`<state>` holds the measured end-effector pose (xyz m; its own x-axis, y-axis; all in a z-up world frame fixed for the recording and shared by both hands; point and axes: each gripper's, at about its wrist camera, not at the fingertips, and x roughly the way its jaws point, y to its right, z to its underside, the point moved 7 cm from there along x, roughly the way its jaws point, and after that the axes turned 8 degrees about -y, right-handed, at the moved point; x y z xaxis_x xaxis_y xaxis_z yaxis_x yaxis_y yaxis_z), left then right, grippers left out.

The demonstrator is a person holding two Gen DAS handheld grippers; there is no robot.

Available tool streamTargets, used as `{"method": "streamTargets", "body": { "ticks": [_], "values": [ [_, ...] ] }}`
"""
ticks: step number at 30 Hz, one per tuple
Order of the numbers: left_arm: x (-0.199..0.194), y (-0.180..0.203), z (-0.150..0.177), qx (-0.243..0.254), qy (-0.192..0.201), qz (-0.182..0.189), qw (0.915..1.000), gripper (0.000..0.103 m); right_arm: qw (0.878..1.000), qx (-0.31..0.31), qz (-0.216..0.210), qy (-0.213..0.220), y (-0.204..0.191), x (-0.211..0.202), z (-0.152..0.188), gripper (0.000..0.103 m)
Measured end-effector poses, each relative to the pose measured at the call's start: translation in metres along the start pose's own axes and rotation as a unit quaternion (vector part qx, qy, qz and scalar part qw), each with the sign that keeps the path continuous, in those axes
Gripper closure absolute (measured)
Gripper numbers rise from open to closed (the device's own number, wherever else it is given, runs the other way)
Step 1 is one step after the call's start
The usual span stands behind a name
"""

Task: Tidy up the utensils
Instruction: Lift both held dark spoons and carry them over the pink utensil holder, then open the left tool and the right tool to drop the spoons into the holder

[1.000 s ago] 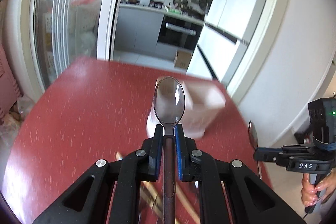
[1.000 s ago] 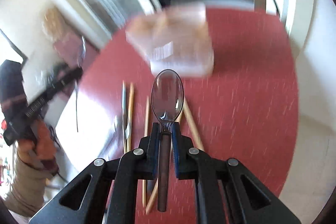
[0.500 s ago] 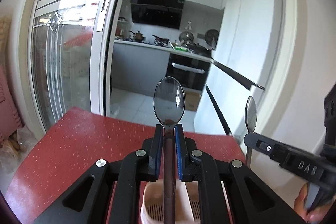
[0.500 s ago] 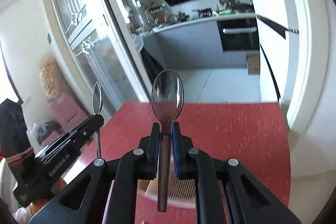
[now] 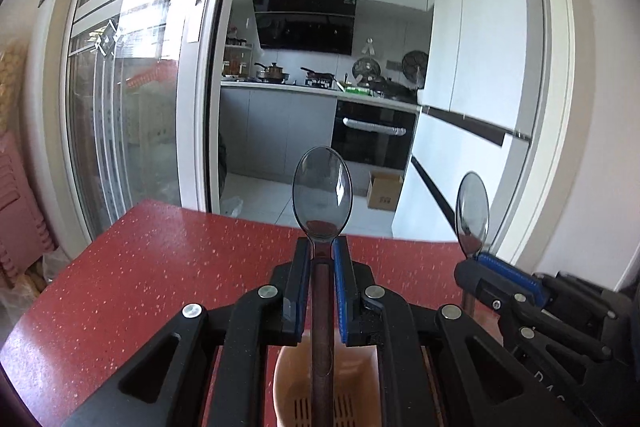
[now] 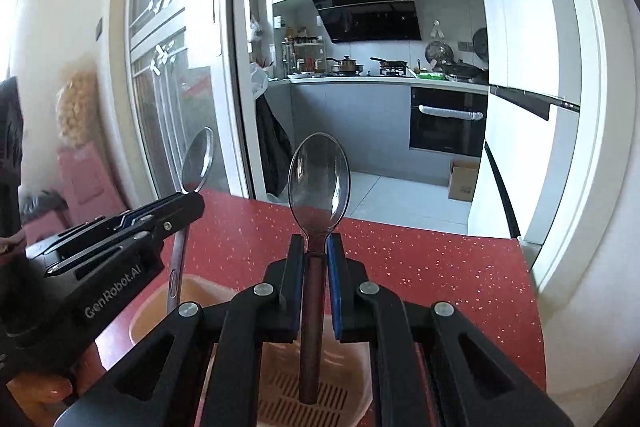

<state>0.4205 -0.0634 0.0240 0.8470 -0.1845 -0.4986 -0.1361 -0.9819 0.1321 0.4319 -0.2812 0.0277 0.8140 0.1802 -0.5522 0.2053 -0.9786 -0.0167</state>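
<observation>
My left gripper is shut on the neck of a steel spoon with a brown handle, bowl upward. The handle hangs down over a beige slotted utensil holder on the red table. My right gripper is shut the same way on a second spoon, its handle end over the holder. The two grippers stand side by side: the right gripper and its spoon show in the left wrist view, the left gripper and its spoon in the right wrist view.
The red table ends just past the holder at a kitchen doorway. A glass sliding door stands at the left, a white fridge at the right. A hand holds the left gripper's grip.
Both grippers have tipped up from looking down at the table and moved over the holder, which now sits right beneath them. The chopsticks on the table have left view. Both still grip their spoons.
</observation>
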Motion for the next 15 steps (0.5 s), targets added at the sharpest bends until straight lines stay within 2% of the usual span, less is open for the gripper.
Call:
{"method": "streamTargets", "body": {
  "ticks": [6,13,15],
  "values": [
    [-0.003,0.004,0.018,0.023,-0.016,-0.02,0.9994,0.062,1.0,-0.024,0.0,-0.012,-0.009,0.001,0.015,0.091],
    [-0.007,-0.004,0.03,0.019,-0.041,-0.03,0.9985,0.062,0.999,-0.026,-0.012,-0.045,-0.013,0.006,0.023,0.09],
    [-0.007,-0.005,0.032,0.018,-0.049,-0.028,0.9983,0.062,0.998,-0.024,-0.017,-0.055,-0.013,0.008,0.024,0.086]
  ]
}}
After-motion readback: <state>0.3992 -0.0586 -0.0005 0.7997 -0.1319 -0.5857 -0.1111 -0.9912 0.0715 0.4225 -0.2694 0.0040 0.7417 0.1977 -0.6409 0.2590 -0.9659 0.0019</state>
